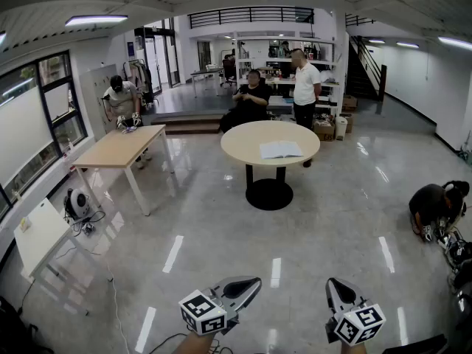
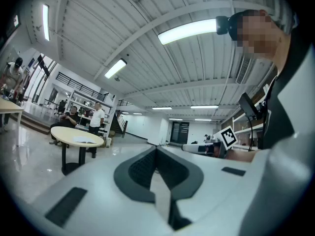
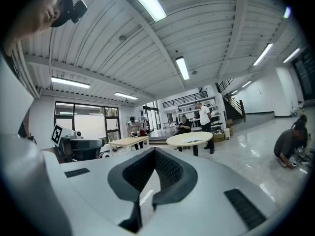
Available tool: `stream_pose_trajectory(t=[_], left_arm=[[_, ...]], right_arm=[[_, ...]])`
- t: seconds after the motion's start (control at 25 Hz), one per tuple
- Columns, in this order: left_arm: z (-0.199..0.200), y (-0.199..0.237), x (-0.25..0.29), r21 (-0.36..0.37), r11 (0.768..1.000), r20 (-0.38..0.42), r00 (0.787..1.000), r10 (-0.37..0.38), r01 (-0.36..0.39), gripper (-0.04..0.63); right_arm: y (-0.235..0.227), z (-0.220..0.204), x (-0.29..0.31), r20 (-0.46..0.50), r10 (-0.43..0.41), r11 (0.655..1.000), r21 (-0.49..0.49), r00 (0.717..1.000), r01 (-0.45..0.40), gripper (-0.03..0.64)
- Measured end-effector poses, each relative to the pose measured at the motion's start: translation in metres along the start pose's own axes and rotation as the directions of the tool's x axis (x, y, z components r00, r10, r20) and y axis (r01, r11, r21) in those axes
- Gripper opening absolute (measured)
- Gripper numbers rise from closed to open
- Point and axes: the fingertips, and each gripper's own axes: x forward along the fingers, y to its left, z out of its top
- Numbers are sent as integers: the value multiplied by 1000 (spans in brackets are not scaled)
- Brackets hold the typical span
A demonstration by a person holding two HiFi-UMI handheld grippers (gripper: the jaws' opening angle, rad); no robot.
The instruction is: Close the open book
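The open book (image 1: 281, 150) lies flat on the round beige table (image 1: 243, 144) far across the room, well away from both grippers. My left gripper (image 1: 252, 285) and right gripper (image 1: 334, 287) show at the bottom edge of the head view, held level, both shut with nothing in them. In the left gripper view the left gripper's jaws (image 2: 156, 149) meet at the tip, and the book (image 2: 86, 140) appears small at far left. The right gripper's jaws (image 3: 155, 152) are also together in the right gripper view, with the book (image 3: 195, 141) on the table (image 3: 189, 138) beyond.
A rectangular wooden table (image 1: 118, 148) stands at left with a person behind it. A small white table (image 1: 38, 232) and a cable (image 1: 116, 301) are at near left. Two people are behind the round table. A person (image 1: 438, 204) crouches at right on the glossy floor.
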Motion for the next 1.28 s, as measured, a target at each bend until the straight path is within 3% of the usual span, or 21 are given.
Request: stream_pose_trajectory(t=[0.68, 1.28], left_arm=[[-4, -5, 7, -7, 1000, -24, 1000, -3, 3, -6], [-7, 21, 0, -28, 1000, -23, 1000, 12, -13, -6]], right_arm=[[3, 2, 6, 19, 4, 1000, -22, 1000, -3, -2], [9, -1, 34, -3, 6, 1000, -27, 1000, -6, -2]])
